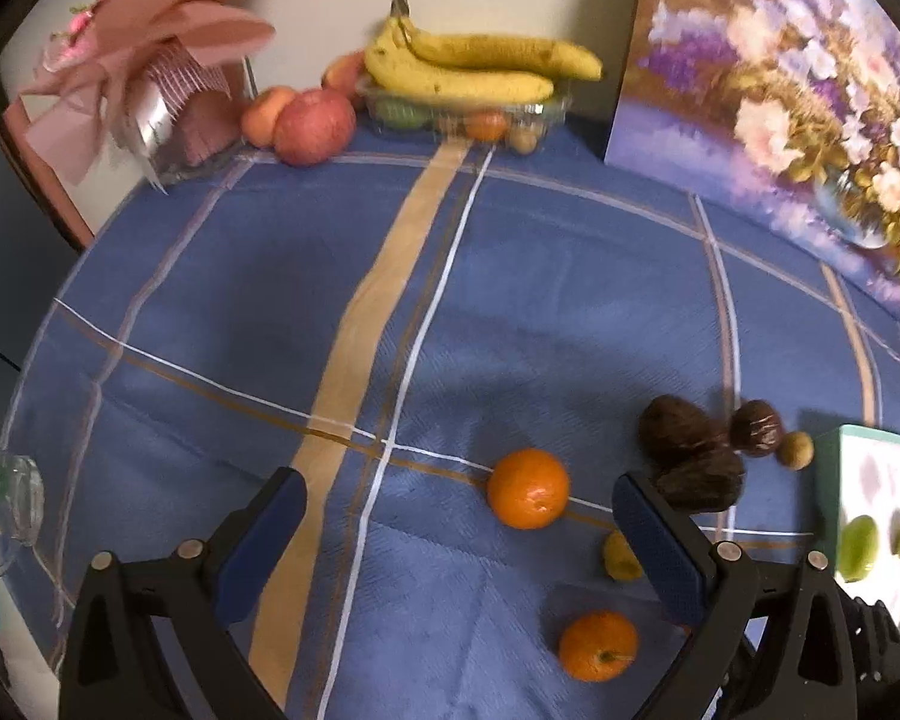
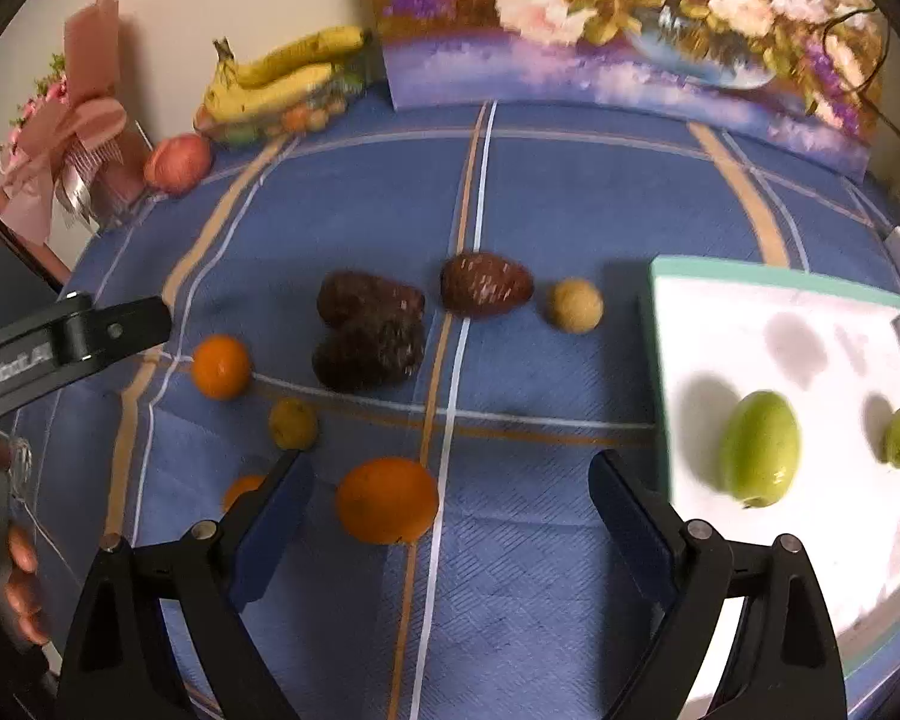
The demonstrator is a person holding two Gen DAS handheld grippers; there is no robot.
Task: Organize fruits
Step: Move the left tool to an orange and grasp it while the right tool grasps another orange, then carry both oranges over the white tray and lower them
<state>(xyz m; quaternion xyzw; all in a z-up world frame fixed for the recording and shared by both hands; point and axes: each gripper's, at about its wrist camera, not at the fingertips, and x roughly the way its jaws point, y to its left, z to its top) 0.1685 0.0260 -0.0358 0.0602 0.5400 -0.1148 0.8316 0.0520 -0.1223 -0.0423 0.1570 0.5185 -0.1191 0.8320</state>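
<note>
**Both grippers over loose fruit, nothing held**

Left edge, right wrist view: the left gripper [image 2: 72, 339] reaches in beside a mandarin [image 2: 221, 366]. In its own view its jaws stand wide apart and empty, that mandarin [image 1: 528, 488] just ahead between the fingertips, a second mandarin [image 1: 597, 646] nearer the right finger.

Centre: small yellowish fruit [image 2: 293, 423], possibly a longan; blur leaves it unsure. Behind it two dark, rough-skinned fruits [image 2: 369, 330] touching each other, a reddish-brown one [image 2: 486, 284] just beside, then a pale round fruit [image 2: 575, 305].

Right gripper [image 2: 450, 480]: jaws spread wide, empty. A large orange [image 2: 387, 500] lies between the fingers, closer to the left finger, pads not on it.

Right: white tray [image 2: 774, 282] with teal rim, holding two green fruits [image 2: 761, 449], well apart.

Risks, as judged:
- Orange sits off-centre; the nearer finger would touch first and roll it away on the tablecloth [image 2: 570, 198].
- Left gripper's right finger stands close to the yellowish fruit and dark fruits; descending could nudge them.
- Grippers work close together; paths may cross.
</note>
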